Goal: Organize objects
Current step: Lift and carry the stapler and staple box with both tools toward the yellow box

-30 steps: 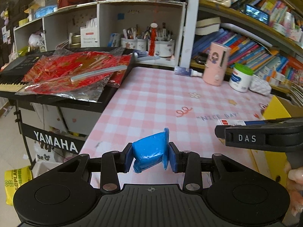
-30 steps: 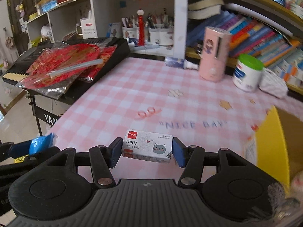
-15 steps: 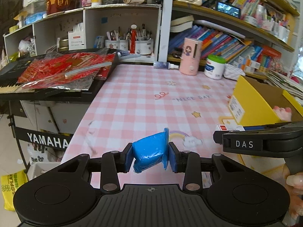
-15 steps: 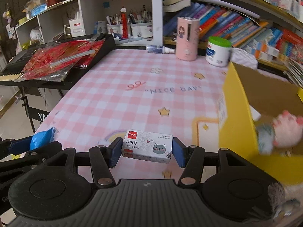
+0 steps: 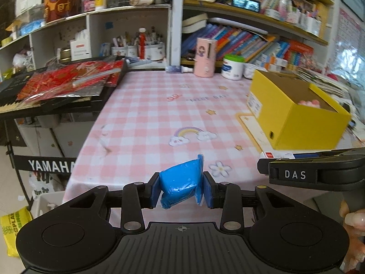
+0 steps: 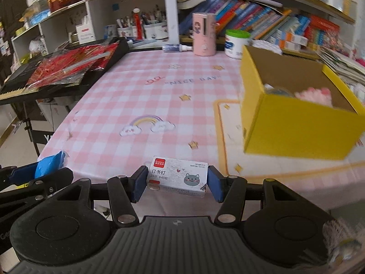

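Note:
My left gripper (image 5: 180,190) is shut on a crumpled blue packet (image 5: 181,179), held over the near edge of the pink checked table (image 5: 146,123). My right gripper (image 6: 176,182) is shut on a small white staple box with a cat drawing (image 6: 179,175). In the left wrist view the right gripper (image 5: 262,165) reaches in from the right with the box's red-marked end (image 5: 273,154) showing. The left gripper (image 6: 16,175) with the blue packet (image 6: 49,163) shows at the lower left of the right wrist view. An open yellow cardboard box (image 5: 294,114) (image 6: 294,111) stands on the table's right side with a pink plush thing (image 6: 316,93) inside.
A black keyboard (image 5: 52,98) covered with a red plastic-wrapped packet (image 5: 68,80) stands left of the table. At the table's far edge are a pink cylinder (image 5: 205,57), a green-lidded white jar (image 5: 232,66) and a small bottle lying down (image 5: 178,69). Shelves of books and pen cups rise behind.
Both grippers have swung to the right along the table's near edge, each keeping its load. The yellow box has come fully into view on the right.

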Available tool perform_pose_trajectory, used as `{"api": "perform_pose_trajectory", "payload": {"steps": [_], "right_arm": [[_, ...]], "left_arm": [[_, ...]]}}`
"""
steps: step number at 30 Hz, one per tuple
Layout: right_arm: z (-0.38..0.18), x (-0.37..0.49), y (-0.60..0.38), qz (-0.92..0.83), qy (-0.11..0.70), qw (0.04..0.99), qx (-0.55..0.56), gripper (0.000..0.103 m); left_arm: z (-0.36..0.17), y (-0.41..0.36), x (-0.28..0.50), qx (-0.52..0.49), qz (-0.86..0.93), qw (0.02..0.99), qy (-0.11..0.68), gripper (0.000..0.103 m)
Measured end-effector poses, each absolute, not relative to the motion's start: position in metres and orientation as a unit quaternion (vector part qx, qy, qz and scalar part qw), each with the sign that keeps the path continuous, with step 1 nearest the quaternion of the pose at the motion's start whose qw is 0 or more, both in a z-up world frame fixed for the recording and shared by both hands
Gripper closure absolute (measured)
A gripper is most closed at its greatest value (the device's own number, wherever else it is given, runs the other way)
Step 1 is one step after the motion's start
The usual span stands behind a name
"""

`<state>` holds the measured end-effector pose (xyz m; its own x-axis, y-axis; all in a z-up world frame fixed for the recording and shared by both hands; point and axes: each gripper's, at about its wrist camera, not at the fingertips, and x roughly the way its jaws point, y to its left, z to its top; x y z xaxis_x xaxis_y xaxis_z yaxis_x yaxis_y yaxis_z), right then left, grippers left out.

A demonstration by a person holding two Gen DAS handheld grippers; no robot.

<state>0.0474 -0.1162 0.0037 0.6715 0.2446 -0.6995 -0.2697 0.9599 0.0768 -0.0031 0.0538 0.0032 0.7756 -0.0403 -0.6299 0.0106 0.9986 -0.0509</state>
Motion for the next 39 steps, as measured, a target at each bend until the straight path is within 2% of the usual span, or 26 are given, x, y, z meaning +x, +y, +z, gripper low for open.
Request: {"api": "perform_pose_trajectory", "payload": {"steps": [21,39], "right_arm": [[-0.008,0.003,-0.203,0.016,0.4,0.915,0.044,0.049],[-0.006,0.015,-0.273,-0.05,0.404,0.911,0.067,0.049]], "left_arm": [[-0.002,-0.019,-0.007,0.033,-0.138,0.928,0.344,0.067],[0.004,-0.091,0.024,0.057,-0.208,0.918,0.332,0.068]]}}
